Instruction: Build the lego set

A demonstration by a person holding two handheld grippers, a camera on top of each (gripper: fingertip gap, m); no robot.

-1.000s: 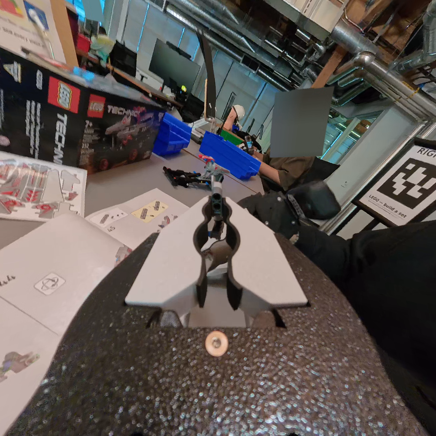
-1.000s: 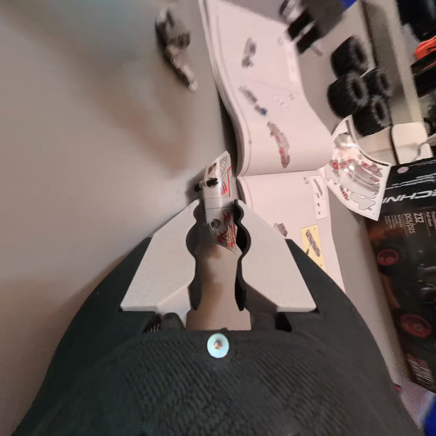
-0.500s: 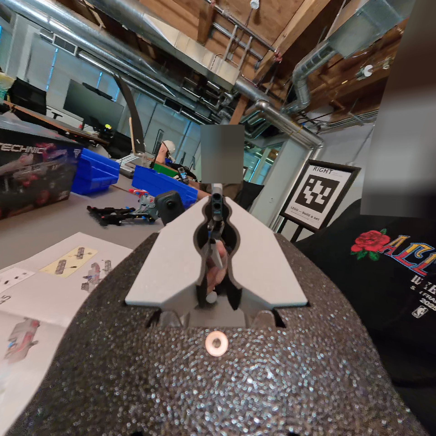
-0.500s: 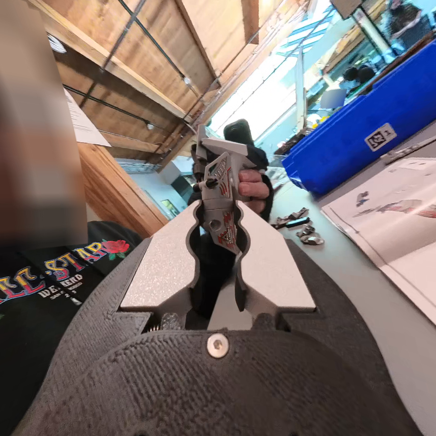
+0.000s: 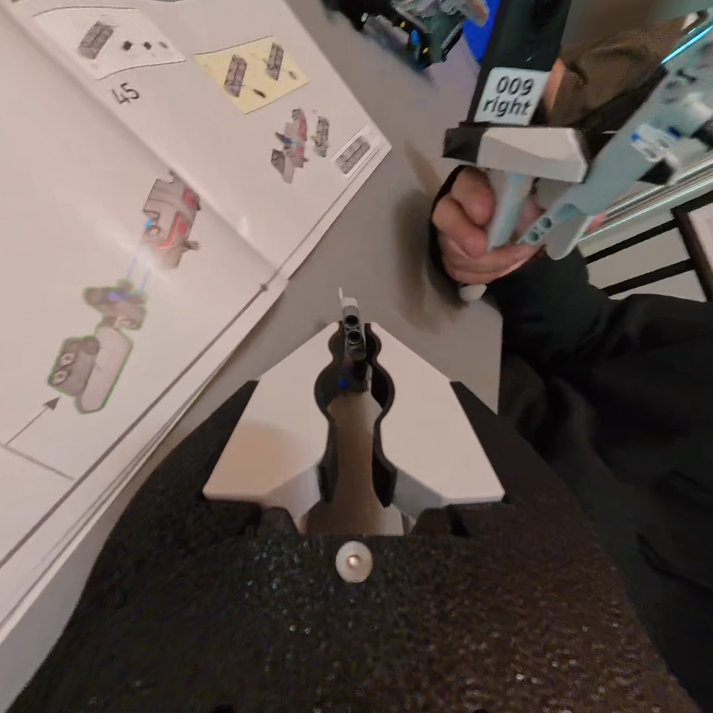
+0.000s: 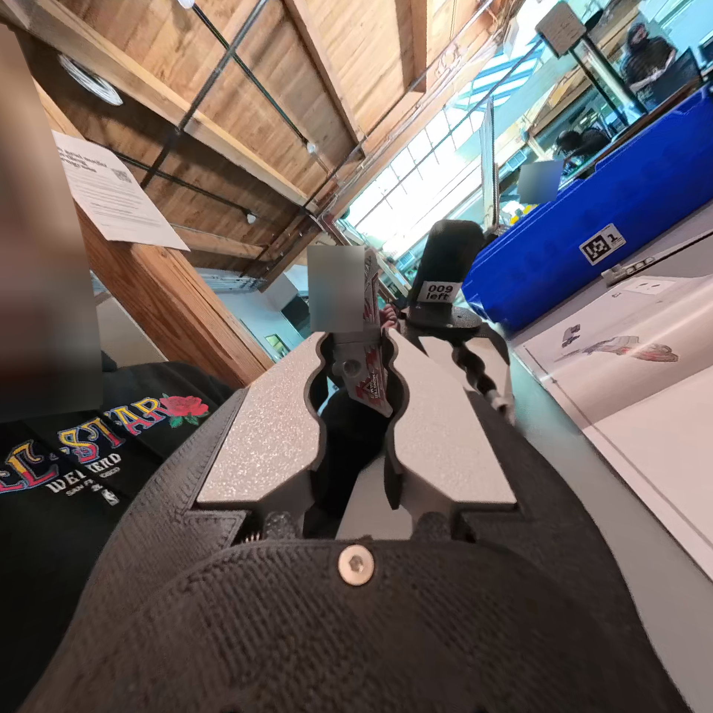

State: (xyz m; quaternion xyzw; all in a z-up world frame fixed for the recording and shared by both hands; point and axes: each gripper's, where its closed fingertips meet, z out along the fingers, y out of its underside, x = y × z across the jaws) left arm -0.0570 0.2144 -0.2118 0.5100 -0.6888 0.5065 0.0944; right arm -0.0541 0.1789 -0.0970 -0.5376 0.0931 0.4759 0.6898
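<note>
In the left wrist view, the left gripper (image 5: pixel 354 339) points down at a smooth grey table (image 5: pixel 393 239). Its two pale, flat fingers are pressed tight on a small black lego beam (image 5: pixel 353 339) with two round holes in its end. A little grey piece (image 5: pixel 350 308) sticks out past the tips, and a tiny blue pin (image 5: pixel 342 382) shows lower in the gap. The gripper's body is black and rough, with sparkly specks. An open instruction booklet (image 5: pixel 154 193) lies flat on the table to the left, with shiny white pages and drawings of parts. Up on the right is the right gripper (image 5: pixel 540 231), with a bare hand (image 5: pixel 467 235) wrapped round its handle. It pinches a long pale grey panel (image 5: pixel 625 169), blurry here. Only this view shows dark lego parts (image 5: pixel 416 23) at the top edge, too blurred to tell apart.

In the right wrist view, the right gripper (image 6: pixel 357 347) tilts up toward a wooden plank ceiling (image 6: pixel 270 77). Its fingers squeeze the grey panel (image 6: pixel 362 370), and here you can see its red and white sticker with jagged shapes. The left gripper (image 6: pixel 497 401) is to the right, near the booklet (image 6: pixel 636 386). Only this view shows the blue plastic bin (image 6: pixel 598 239), a white paper sheet (image 6: pixel 115 193) on a wooden beam, and a black shirt (image 6: pixel 77 463) with a red rose on it.
</note>
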